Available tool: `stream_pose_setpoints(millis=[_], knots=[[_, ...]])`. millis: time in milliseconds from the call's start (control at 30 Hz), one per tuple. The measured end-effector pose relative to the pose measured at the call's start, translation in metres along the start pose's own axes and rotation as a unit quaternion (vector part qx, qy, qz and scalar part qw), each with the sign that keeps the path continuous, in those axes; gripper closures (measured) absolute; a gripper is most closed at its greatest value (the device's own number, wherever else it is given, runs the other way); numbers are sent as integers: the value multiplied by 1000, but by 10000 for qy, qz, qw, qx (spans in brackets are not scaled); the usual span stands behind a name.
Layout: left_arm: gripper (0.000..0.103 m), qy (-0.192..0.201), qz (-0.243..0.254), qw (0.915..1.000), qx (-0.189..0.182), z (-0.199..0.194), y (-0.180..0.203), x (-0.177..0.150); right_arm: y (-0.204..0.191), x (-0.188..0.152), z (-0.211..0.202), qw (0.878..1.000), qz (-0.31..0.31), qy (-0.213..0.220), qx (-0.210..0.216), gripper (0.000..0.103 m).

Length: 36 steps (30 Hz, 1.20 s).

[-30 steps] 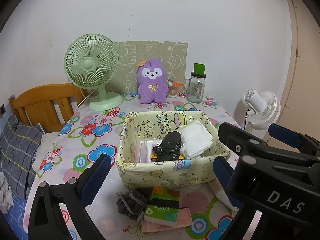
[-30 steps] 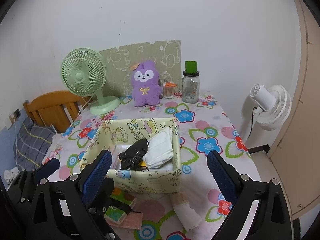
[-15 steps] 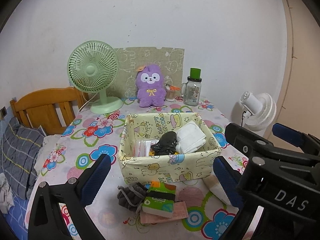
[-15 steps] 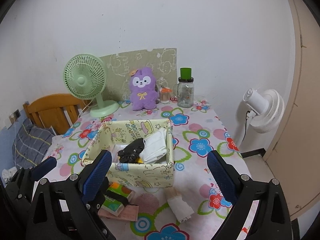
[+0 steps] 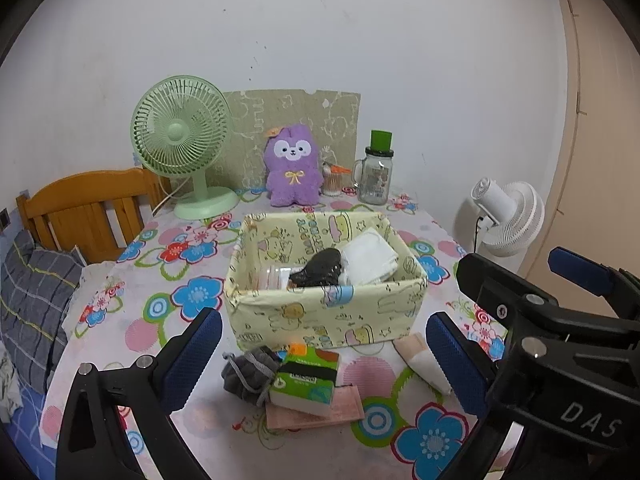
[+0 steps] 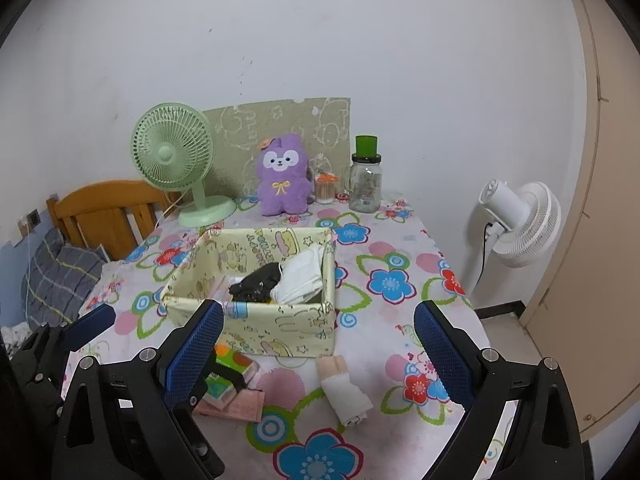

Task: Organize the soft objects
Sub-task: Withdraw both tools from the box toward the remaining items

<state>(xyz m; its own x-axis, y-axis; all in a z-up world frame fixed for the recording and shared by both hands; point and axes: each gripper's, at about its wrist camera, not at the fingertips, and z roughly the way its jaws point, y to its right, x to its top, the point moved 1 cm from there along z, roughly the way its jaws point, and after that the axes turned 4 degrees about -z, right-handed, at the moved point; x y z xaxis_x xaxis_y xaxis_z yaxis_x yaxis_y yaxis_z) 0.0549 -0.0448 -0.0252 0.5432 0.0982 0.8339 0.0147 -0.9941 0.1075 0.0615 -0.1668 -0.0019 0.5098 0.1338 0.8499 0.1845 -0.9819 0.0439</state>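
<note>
My left gripper (image 5: 320, 354) is spread wide and holds nothing — the grey pouch (image 5: 250, 372) and green tissue pack (image 5: 306, 378) lie on the table (image 5: 192, 412) between its fingers, just in front of the yellow basket (image 5: 326, 312). My right gripper (image 6: 318, 350) is spread wide too — the rolled white cloth (image 6: 344, 390) lies between its fingers, apart from them.

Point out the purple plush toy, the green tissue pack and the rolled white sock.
purple plush toy (image 5: 294, 168): left wrist view, on its belly.
green tissue pack (image 5: 306, 378): left wrist view, top face.
rolled white sock (image 6: 346, 390): right wrist view, white middle.
</note>
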Motion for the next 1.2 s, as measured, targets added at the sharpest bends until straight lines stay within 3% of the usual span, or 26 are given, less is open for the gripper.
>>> stream_pose_setpoints(millis=[433,1200], knots=[[0,-191,34,9998,9,11,1,-21,6,-22,10,9999,-3,-128,14,5],[0,-731,42,9973,93,60,-7,-49,10,-53,66,9975,-26,-665,220,8]])
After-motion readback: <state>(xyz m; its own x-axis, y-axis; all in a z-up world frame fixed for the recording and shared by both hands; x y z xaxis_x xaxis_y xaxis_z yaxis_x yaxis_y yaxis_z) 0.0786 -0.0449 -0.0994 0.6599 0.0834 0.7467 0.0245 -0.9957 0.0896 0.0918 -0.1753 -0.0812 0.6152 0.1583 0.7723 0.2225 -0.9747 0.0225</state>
